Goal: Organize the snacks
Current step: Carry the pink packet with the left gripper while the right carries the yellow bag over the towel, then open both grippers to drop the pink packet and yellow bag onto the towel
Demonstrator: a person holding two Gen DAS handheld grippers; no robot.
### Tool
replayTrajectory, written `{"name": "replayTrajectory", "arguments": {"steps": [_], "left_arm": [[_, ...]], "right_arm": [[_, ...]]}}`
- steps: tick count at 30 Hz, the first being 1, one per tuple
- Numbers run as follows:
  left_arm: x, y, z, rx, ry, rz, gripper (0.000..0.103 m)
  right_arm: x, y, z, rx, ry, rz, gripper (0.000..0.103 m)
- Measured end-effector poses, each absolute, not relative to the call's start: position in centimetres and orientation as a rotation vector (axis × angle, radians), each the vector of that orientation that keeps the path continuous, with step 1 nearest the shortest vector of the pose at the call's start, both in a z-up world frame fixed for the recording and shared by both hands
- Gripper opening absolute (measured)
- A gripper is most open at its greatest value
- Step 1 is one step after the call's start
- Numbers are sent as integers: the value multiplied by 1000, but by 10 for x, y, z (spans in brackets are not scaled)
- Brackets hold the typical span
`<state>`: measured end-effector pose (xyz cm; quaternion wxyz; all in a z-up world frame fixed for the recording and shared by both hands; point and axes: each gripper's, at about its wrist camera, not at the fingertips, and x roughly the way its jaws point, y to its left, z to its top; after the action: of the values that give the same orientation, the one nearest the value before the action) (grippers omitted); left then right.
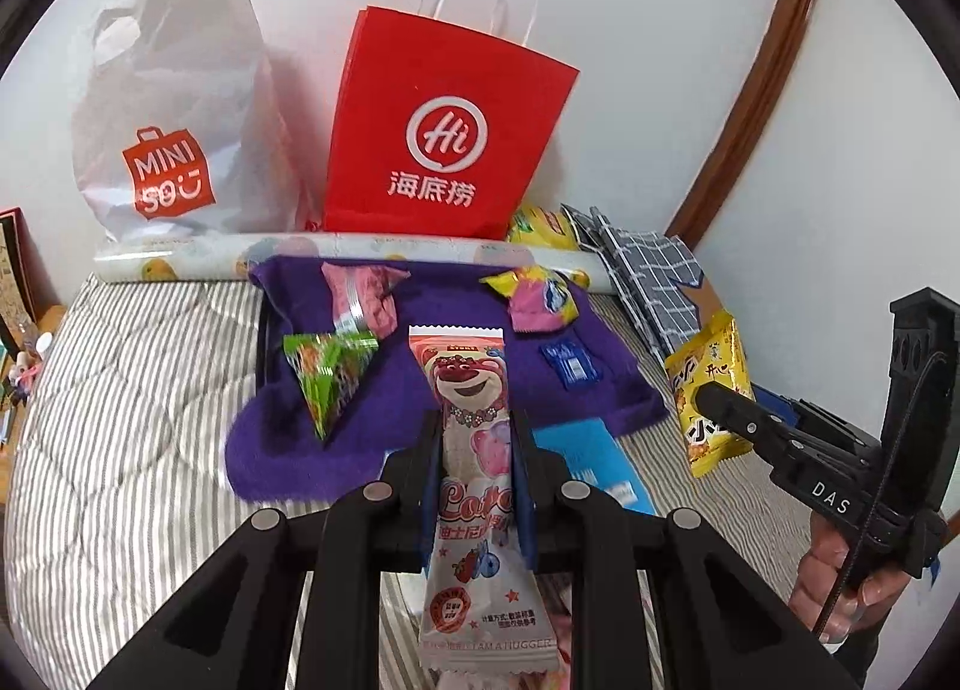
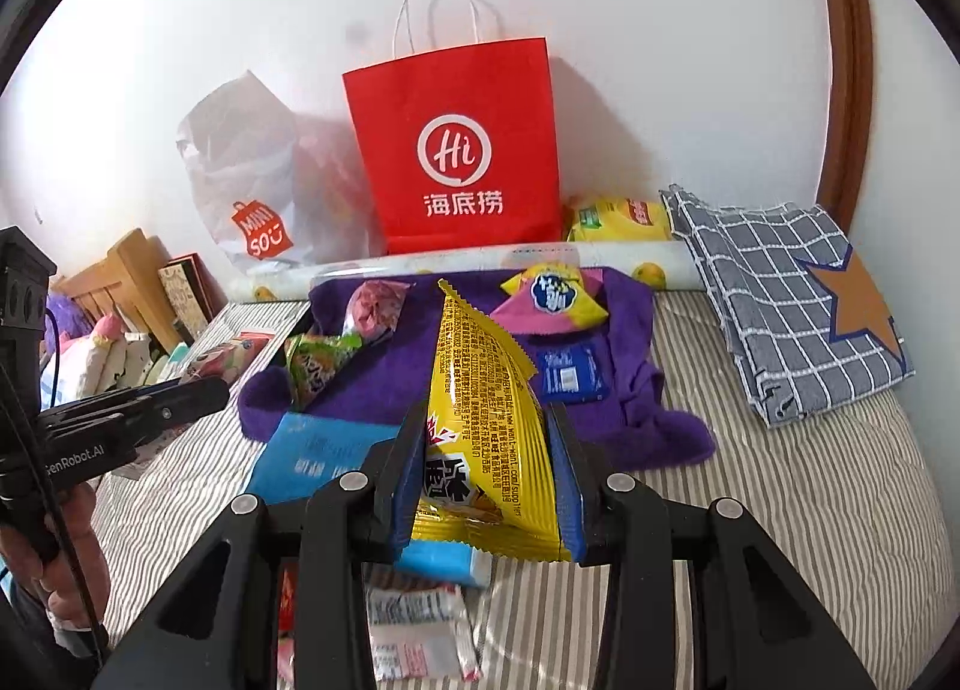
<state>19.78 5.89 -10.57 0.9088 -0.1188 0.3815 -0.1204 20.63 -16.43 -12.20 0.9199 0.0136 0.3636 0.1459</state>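
Red paper bag [image 1: 444, 132] stands open-topped against the wall behind the bed [image 1: 120, 390], likely the drop point; loose snacks lie spread on the purple towel [image 1: 372, 390] for easy picking. Left tongs [image 1: 474, 462] are clamped on the pink bear snack pack [image 1: 471, 390]; right tongs [image 2: 486, 474] are clamped on the yellow snack pack [image 2: 480, 390], both lifted clear, facing the bag.

White wall [image 2: 660, 60] behind a striped bed [image 2: 780, 510], wooden trim [image 2: 846, 90] right.

both tools angle downward side by side, left tool [image 1: 474, 438] and right tool [image 2: 486, 450] each clamped shut.
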Motion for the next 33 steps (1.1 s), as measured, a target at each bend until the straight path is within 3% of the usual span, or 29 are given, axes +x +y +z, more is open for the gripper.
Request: {"name": "replayTrajectory", "arguments": {"steps": [17, 33], "left_arm": [[269, 76, -98, -237, 789, -192, 20], [313, 66, -164, -236, 915, -168, 20]], "right_arm": [[284, -144, -107, -7, 707, 326, 38], [332, -141, -189, 1, 872, 338, 38]]}}
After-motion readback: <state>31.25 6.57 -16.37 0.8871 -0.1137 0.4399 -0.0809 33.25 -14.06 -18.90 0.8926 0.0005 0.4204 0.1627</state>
